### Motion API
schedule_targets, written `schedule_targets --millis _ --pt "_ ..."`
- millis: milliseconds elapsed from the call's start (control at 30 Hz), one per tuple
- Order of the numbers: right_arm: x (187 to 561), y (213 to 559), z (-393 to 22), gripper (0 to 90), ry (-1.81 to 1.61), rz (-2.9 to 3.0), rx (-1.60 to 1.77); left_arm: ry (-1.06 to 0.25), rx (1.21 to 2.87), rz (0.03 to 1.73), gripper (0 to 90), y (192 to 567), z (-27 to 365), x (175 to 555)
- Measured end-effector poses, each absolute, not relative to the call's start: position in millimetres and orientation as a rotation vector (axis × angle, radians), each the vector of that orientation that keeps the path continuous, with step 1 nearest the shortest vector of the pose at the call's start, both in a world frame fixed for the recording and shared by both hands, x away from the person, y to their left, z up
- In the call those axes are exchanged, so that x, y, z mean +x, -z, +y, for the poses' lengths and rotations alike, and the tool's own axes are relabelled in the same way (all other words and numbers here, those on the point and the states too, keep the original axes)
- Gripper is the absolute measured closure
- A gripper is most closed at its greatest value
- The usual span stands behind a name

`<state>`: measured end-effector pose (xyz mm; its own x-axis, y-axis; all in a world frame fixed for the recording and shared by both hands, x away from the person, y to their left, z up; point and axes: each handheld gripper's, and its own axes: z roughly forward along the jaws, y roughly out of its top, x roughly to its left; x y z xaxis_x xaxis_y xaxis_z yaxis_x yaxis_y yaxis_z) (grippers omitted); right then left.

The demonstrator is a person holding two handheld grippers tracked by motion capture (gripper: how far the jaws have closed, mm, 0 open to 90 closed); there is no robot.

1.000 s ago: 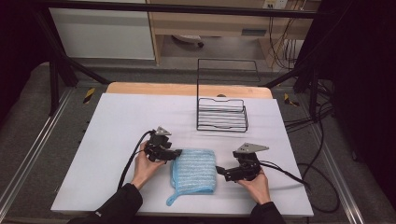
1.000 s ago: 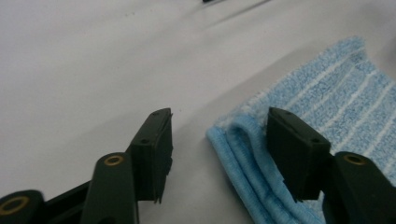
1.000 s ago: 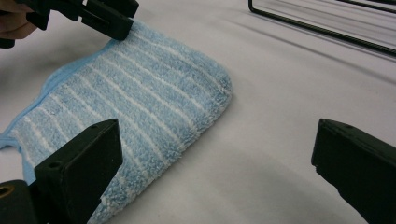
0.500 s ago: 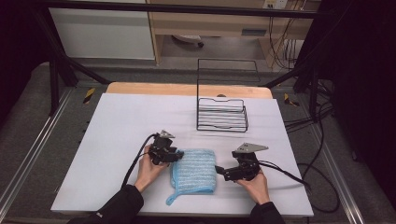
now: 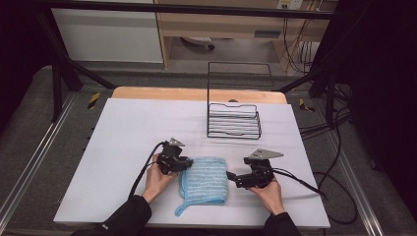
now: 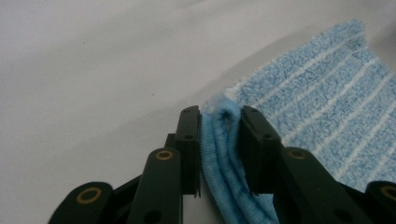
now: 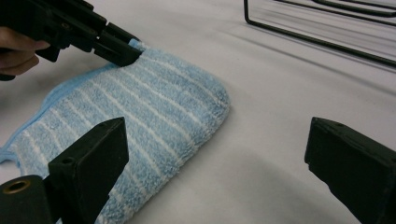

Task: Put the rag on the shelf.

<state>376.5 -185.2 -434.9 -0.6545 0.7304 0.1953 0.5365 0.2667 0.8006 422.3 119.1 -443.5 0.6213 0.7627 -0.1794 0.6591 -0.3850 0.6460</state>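
A folded blue towel with white stripes lies on the white table near the front edge. My left gripper is shut on the towel's folded left edge; both jaws press the doubled cloth. My right gripper stands open just right of the towel, its jaws wide apart with nothing between them. In the right gripper view the towel lies ahead to the left, and the left gripper bites its far corner.
A black wire rack stands behind the towel toward the back right of the white table. Its bars cross the top of the right gripper view. Cables trail from both grippers off the table's sides.
My left gripper has slid right and a little nearer, to the towel's left edge, and now grips it. The right gripper has stayed in place, open.
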Motion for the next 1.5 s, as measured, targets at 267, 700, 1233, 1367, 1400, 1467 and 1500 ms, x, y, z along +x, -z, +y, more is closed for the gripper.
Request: schedule_targets --millis 267,700,1233,1367,1400,1467,1500 --pt "393.1 430.2 -168.1 14.5 -1.268 2.313 1.161 -0.199 2.143 1.099 70.0 444.5 119.2 421.8" --pt "411.2 449.3 -152.6 41.8 -1.217 2.297 1.295 -0.195 2.141 1.079 69.6 445.5 121.2 422.8" --pt "415.5 455.6 -149.7 71.6 -1.263 2.405 1.382 -0.184 2.137 1.068 69.6 446.0 123.4 423.1" --pt "415.1 455.6 -149.4 76.1 -1.274 2.413 1.39 -0.165 2.126 1.076 69.7 446.2 124.3 423.7" --pt "415.2 455.4 -149.5 77.3 -1.275 2.413 1.394 -0.165 2.123 1.079 69.8 446.2 124.4 423.8" --pt "415.7 455.1 -149.8 79.0 -1.277 2.417 1.393 -0.16 2.119 1.085 70.4 446.0 124.8 423.7" --pt "416.1 454.8 -150.1 79.5 -1.28 2.42 1.391 -0.158 2.118 1.082 70.7 446.0 125.1 423.9"
